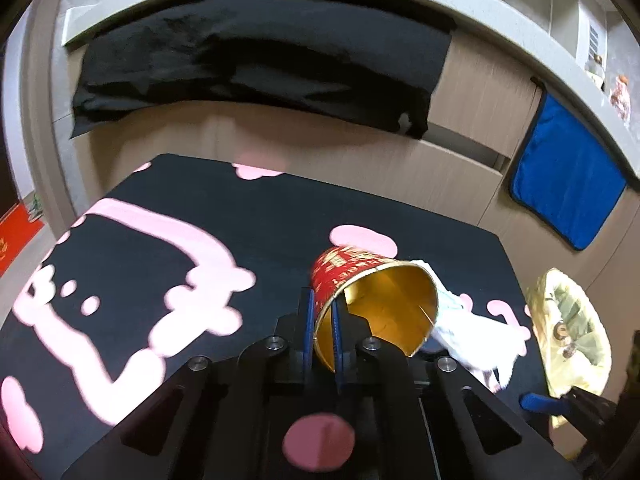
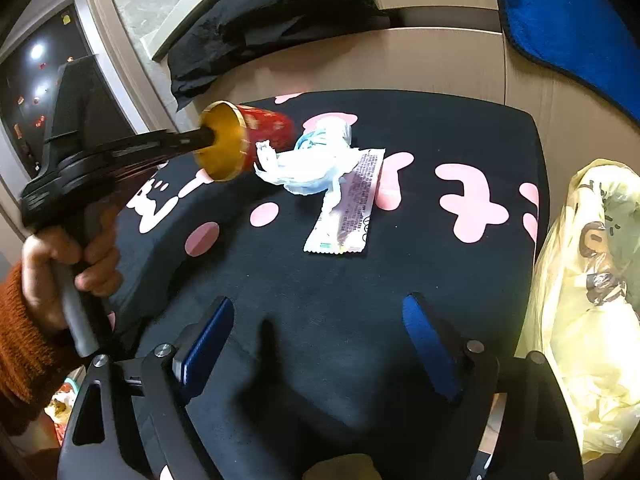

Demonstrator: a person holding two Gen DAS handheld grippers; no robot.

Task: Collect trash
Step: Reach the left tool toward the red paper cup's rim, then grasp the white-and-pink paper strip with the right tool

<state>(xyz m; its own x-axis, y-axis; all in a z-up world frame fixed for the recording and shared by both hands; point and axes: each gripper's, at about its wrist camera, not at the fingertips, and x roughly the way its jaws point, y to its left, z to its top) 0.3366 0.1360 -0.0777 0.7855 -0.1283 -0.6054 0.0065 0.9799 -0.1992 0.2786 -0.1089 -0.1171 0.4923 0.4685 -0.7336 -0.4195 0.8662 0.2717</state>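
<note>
A red paper cup (image 1: 344,276) with a gold inside lies tipped over on the black table with pink shapes (image 1: 168,208). My left gripper (image 1: 322,312) is shut on the red paper cup's rim, one finger inside and one outside. From the right wrist view the same red paper cup (image 2: 266,132) hangs on the left gripper's fingers, lifted above the cloth. A crumpled white tissue (image 2: 310,168) and a flat white wrapper (image 2: 348,210) lie right of the cup. My right gripper (image 2: 320,334) stands wide open over the near table edge, nothing between its blue pads.
A yellow plastic bag (image 2: 592,292) hangs open at the table's right edge. Behind the table a black cloth (image 1: 256,68) drapes over a counter and a blue towel (image 1: 568,184) hangs on a cabinet. A hand in an orange sleeve (image 2: 24,340) holds the left gripper.
</note>
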